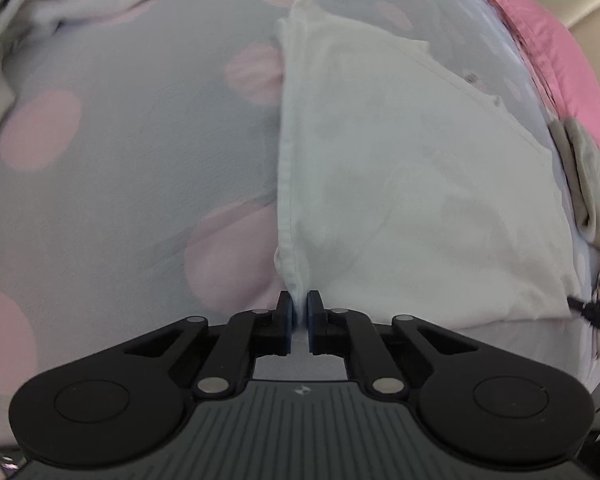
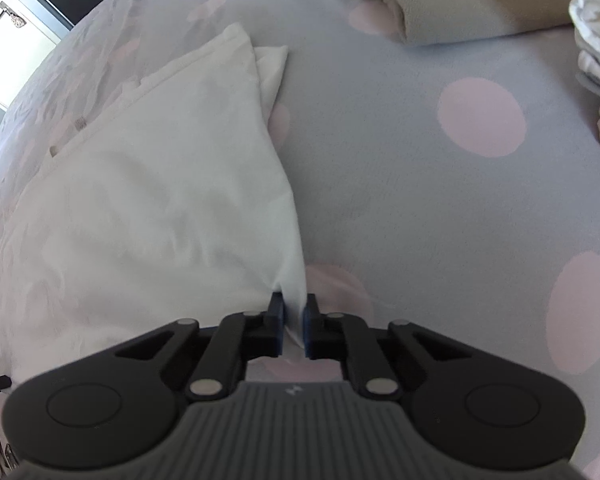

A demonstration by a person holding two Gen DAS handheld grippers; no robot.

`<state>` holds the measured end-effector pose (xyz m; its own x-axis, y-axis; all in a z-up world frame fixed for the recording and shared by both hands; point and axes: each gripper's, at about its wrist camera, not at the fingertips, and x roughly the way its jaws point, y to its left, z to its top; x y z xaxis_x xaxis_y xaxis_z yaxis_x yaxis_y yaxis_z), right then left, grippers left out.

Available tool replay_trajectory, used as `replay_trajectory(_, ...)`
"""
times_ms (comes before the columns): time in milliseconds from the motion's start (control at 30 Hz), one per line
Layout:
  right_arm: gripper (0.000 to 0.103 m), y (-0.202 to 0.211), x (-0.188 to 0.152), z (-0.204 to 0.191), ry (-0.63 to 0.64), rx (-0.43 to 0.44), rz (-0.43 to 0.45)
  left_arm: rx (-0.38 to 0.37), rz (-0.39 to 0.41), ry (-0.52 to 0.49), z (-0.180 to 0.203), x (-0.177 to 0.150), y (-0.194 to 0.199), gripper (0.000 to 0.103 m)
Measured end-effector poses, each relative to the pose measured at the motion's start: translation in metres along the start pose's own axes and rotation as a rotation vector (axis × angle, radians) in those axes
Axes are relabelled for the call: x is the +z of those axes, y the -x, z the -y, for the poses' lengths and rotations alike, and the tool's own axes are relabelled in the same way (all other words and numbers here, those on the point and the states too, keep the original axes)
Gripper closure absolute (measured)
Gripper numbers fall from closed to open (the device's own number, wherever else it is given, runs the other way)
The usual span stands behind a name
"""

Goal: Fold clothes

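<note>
**A:** Where is the cloth now, and how are your two claws?

**B:** The white thin cotton garment (image 1: 400, 184) lies on the grey bed sheet with large pink dots (image 1: 120, 160). Your left gripper (image 1: 299, 312) has its jaws pressed together on a hemmed edge of the garment, and from this claw the cloth spreads forward and to the right. Your right gripper (image 2: 294, 318) is also clamped on the white garment (image 2: 140, 200); there the cloth spreads forward and to the left of the claw.

**A:** So both hold an edge. How should I make this fold well?

**B:** I think you should keep both claws closed firmly and move them together at the same height, so the edge between them stays straight. Carry it over the flat part and lay it on the far edge before you let go. If one claw goes faster, the fold will probably be crooked.

**A:** Anything near that can disturb?

**B:** Ahead and right of the right claw there is a beige folded blanket (image 2: 460, 4) and a stack of folded light clothes (image 2: 598, 40), well apart from the garment. The cloth looks light, so lower it slowly.
</note>
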<state>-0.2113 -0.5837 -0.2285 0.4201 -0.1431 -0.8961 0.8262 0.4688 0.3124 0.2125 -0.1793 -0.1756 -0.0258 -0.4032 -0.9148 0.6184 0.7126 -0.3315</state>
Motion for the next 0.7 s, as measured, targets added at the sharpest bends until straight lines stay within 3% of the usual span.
replay_trajectory(267, 0.097, 0.052, -0.002, 0.002, 0.016, 0.001, 0.030, 0.025, -0.015, -0.062, 0.029, -0.003, 0.049, 0.098)
replay_trajectory(567, 0.097, 0.104, -0.027, 0.025, -0.009, 0.005, -0.017, 0.079, -0.131, -0.199, 0.062, -0.058, 0.067, 0.098)
replay_trajectory(700, 0.097, 0.121, -0.036, 0.024, 0.004, -0.002, -0.036, 0.068, -0.174, -0.220, 0.067, -0.077, 0.073, 0.098)
